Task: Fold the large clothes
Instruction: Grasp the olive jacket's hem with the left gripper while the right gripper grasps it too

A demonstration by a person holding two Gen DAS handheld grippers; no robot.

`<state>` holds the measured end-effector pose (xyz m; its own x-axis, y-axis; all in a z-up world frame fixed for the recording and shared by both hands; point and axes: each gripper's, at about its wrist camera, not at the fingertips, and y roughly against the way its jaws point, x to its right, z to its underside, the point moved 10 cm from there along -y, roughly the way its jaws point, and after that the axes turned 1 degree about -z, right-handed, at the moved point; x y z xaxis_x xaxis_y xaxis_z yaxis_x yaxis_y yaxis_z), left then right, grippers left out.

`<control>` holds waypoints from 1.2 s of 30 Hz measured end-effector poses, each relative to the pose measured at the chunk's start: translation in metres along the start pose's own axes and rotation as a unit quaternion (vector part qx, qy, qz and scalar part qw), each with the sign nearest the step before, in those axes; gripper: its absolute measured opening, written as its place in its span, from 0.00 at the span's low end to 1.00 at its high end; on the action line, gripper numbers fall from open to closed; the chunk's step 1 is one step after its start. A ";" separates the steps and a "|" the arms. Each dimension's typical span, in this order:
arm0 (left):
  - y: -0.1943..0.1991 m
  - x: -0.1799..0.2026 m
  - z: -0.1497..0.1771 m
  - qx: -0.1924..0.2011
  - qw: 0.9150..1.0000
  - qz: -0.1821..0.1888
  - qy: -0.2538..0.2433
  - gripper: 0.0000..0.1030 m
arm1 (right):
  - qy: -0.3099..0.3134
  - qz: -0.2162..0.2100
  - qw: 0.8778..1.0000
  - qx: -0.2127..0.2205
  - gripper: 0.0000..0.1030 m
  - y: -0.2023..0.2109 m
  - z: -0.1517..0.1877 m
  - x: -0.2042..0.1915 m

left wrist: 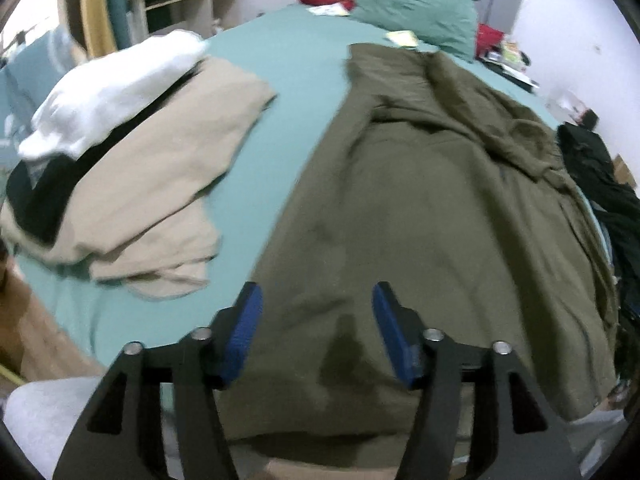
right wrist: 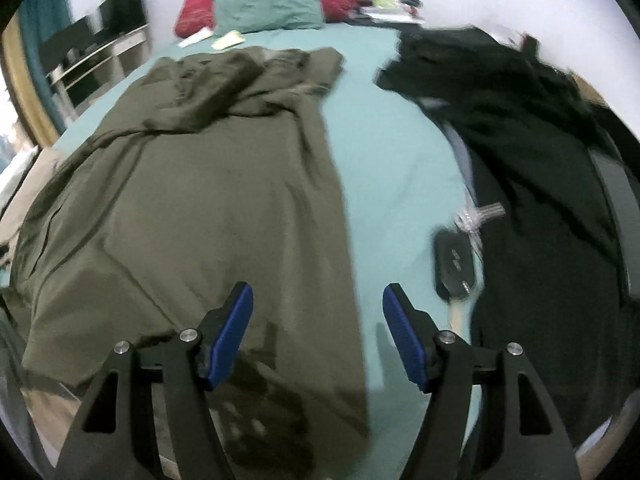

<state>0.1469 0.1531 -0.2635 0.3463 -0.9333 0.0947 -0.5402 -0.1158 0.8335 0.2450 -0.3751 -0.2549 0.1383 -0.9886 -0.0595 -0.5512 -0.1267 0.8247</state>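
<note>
Left fingers apart, nothing between them, above the near end of the olive garment. Right fingers apart, empty, over its right edge. Garment is soft matte cloth, flat near the foot edge of the bed, rumpled at the far end; long axis runs foot to pillows.

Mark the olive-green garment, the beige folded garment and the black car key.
olive-green garment [left wrist: 420, 208]: left wrist view, flat middle panel.
beige folded garment [left wrist: 160, 184]: left wrist view, top layer.
black car key [right wrist: 456, 264]: right wrist view, fob body.
</note>
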 end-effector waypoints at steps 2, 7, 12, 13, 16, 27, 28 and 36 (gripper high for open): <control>-0.003 -0.013 0.006 -0.007 1.000 -0.011 -0.001 0.62 | -0.046 -0.008 0.999 -0.003 0.66 -0.002 0.004 0.018; -0.019 -0.024 0.018 -0.034 0.999 -0.002 0.008 0.64 | -0.084 -0.065 0.994 -0.006 0.63 -0.005 0.014 0.021; -0.034 -0.019 0.024 -0.051 0.998 0.031 0.007 0.70 | -0.077 -0.057 0.995 -0.013 0.47 -0.016 0.018 0.024; -0.037 -0.017 0.026 -0.056 0.998 0.032 0.007 0.71 | -0.083 -0.058 0.995 -0.009 0.47 -0.015 0.015 0.028; -0.048 -0.014 0.031 -0.079 0.996 0.024 -0.015 0.71 | -0.099 -0.049 0.994 -0.014 0.47 -0.021 0.013 0.042; -0.038 -0.029 0.026 -0.102 0.992 0.017 -0.072 0.04 | 0.022 -0.073 0.991 -0.106 0.48 -0.010 0.077 0.006; -0.034 -0.033 0.023 -0.097 0.992 0.012 -0.075 0.04 | 0.034 -0.068 0.991 -0.109 0.49 -0.007 0.079 0.005; -0.019 -0.047 0.009 -0.076 0.995 0.030 -0.063 0.18 | 0.024 -0.065 0.993 -0.098 0.50 0.001 0.076 0.017</control>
<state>0.1342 0.1961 -0.2882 0.2123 -0.9735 0.0855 -0.4311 -0.0148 0.9022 0.1841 -0.3979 -0.2981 0.2391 -0.9594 -0.1497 -0.3569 -0.2302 0.9054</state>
